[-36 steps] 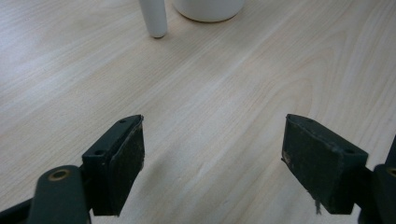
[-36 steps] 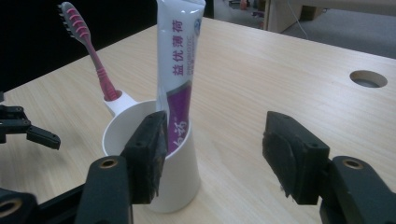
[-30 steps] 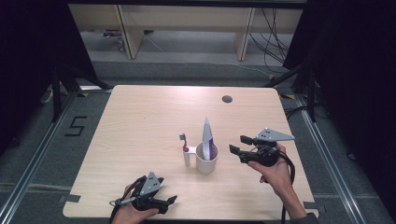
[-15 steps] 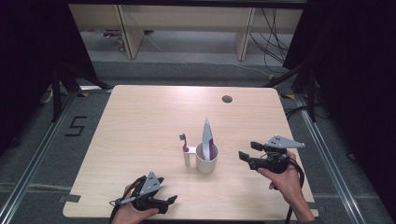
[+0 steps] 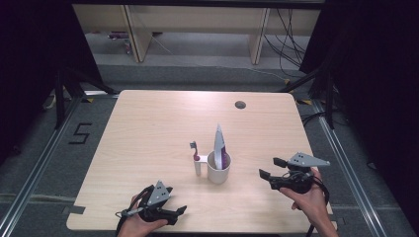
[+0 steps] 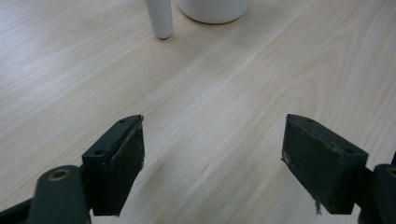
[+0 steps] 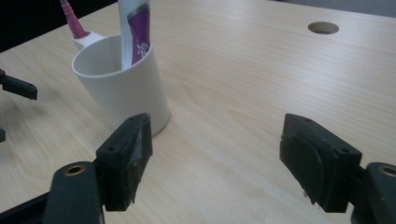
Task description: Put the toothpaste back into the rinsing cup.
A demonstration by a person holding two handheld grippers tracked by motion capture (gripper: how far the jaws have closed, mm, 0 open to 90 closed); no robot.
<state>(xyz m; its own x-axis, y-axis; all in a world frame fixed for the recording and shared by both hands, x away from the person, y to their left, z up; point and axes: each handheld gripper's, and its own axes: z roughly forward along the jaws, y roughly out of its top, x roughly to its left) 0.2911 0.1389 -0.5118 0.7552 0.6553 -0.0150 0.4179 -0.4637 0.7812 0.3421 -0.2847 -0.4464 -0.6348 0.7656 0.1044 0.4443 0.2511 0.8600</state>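
Observation:
A white cup [image 5: 219,170] stands near the table's middle, with a white and purple toothpaste tube [image 5: 220,143] upright in it. A pink toothbrush [image 5: 194,152] sticks up from a white holder [image 5: 198,167] on the cup's left side. In the right gripper view the cup [image 7: 122,88], tube [image 7: 135,32] and toothbrush [image 7: 70,19] are at upper left. My right gripper [image 5: 271,167] is open, right of the cup, holding nothing. My left gripper [image 5: 179,213] is open at the front edge; its view shows the cup base [image 6: 214,9] and holder foot [image 6: 159,18] ahead.
The light wooden table [image 5: 148,128] has a round cable hole [image 5: 240,104] at the back right. Shelving legs and cables lie on the floor behind. A floor marking "5" [image 5: 81,133] sits left of the table.
My right gripper has drawn back from the cup, moving right and toward the front edge. The left gripper has stayed put.

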